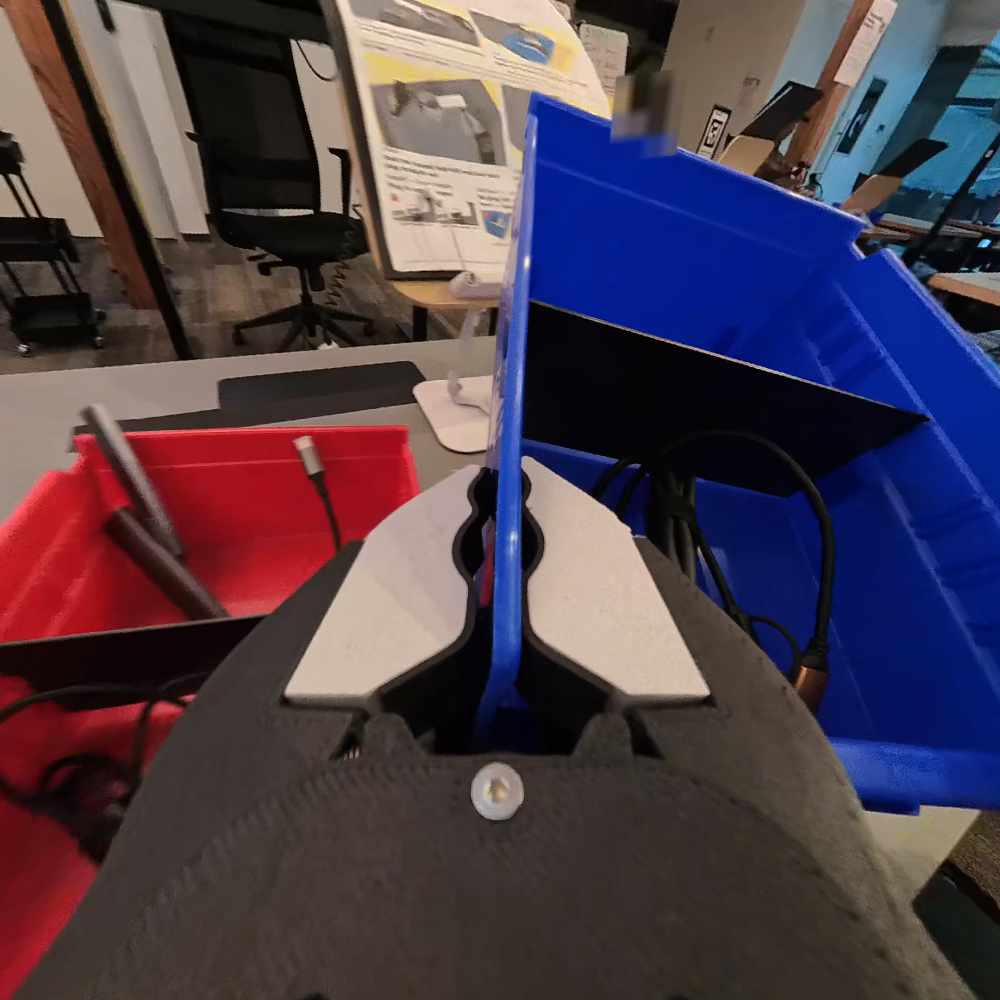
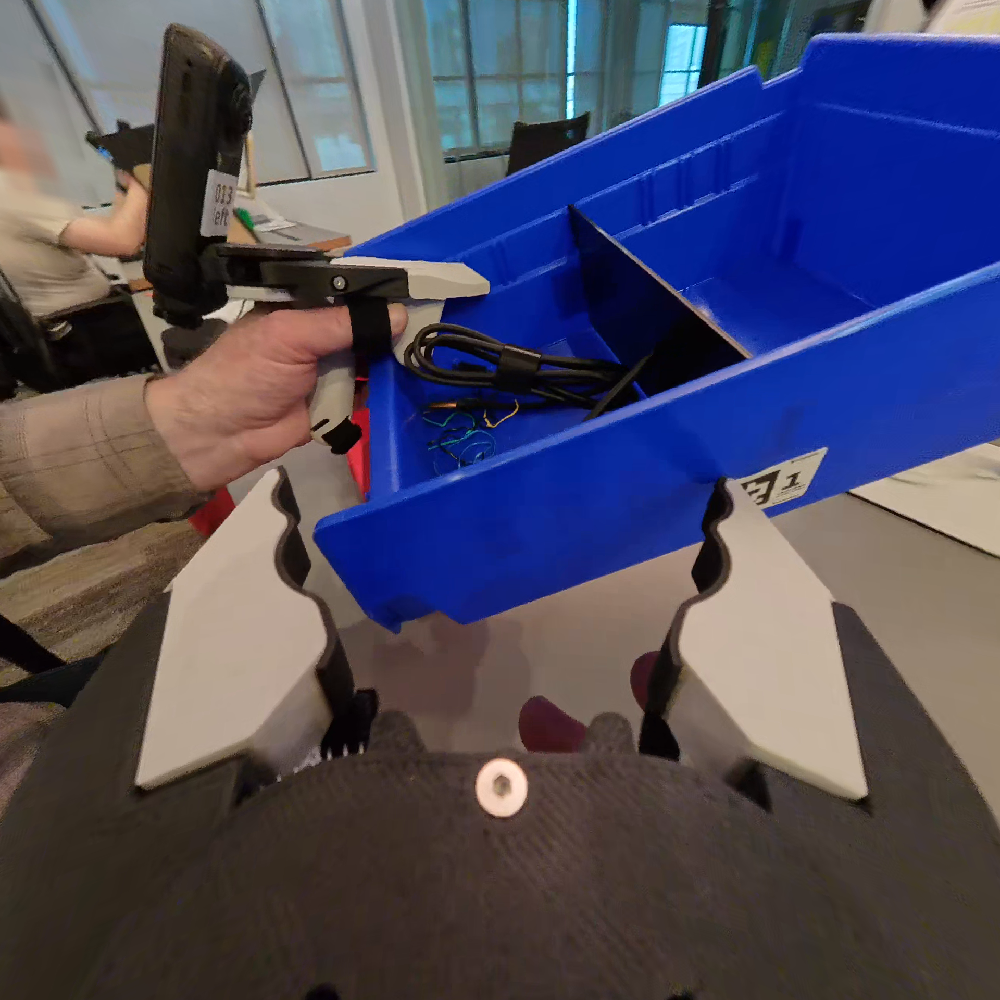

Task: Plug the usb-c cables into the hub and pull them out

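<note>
My left gripper is shut on the side wall of a blue bin and holds it tilted above the table. The bin holds a bundled black cable in front of a black divider. In the right wrist view the same blue bin hangs tilted, with the coiled black cable and thin coloured wires inside, and the left gripper clamps its far wall. My right gripper is open and empty just under the bin's near wall. A red bin holds a dark hub and a cable with a silver plug.
The grey table lies under the bins. A white stand base and a black mat sit behind the red bin. A board with printed sheets stands beyond. A person sits at a desk far left. About 20 centimeters separates my left fingertips from my right.
</note>
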Demonstrator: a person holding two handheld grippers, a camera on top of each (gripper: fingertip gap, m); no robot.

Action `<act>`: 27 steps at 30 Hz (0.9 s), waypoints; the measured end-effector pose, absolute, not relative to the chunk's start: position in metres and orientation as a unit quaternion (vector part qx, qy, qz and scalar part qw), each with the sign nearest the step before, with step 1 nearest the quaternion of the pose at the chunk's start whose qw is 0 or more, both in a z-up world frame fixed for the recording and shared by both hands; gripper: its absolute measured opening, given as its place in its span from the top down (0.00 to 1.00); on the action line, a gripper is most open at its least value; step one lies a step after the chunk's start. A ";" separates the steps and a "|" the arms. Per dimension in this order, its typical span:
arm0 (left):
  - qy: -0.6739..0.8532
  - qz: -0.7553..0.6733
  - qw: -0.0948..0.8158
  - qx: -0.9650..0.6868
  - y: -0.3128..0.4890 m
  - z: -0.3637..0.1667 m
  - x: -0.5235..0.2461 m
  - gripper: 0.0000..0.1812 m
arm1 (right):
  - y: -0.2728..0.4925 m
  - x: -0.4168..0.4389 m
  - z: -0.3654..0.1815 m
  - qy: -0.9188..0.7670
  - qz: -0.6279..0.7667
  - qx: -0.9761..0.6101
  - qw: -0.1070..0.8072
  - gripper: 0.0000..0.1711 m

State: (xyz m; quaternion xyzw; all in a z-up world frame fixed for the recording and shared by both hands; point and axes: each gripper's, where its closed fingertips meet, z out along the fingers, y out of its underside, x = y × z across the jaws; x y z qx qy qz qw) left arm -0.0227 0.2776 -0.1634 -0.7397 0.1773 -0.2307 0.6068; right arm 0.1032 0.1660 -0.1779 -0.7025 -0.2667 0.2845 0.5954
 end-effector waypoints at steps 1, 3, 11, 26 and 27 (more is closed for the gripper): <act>0.181 -0.236 0.603 -0.740 0.277 -0.166 -0.011 0.96 | 0.165 0.115 -0.180 -0.256 0.282 -0.707 0.596 0.18; 0.188 -0.246 0.595 -0.741 0.276 -0.171 0.015 0.96 | 0.163 0.138 -0.186 -0.239 0.274 -0.718 0.593 0.18; 0.202 -0.291 0.539 -0.764 0.264 -0.221 0.104 0.96 | 0.145 0.216 -0.217 -0.187 0.273 -0.756 0.564 0.18; 0.220 -0.273 0.467 -0.812 0.243 -0.303 0.144 0.95 | 0.127 0.254 -0.286 -0.191 0.289 -0.818 0.460 0.19; 0.224 -0.269 0.469 -0.811 0.243 -0.303 0.144 0.95 | 0.126 0.254 -0.288 -0.193 0.287 -0.819 0.457 0.19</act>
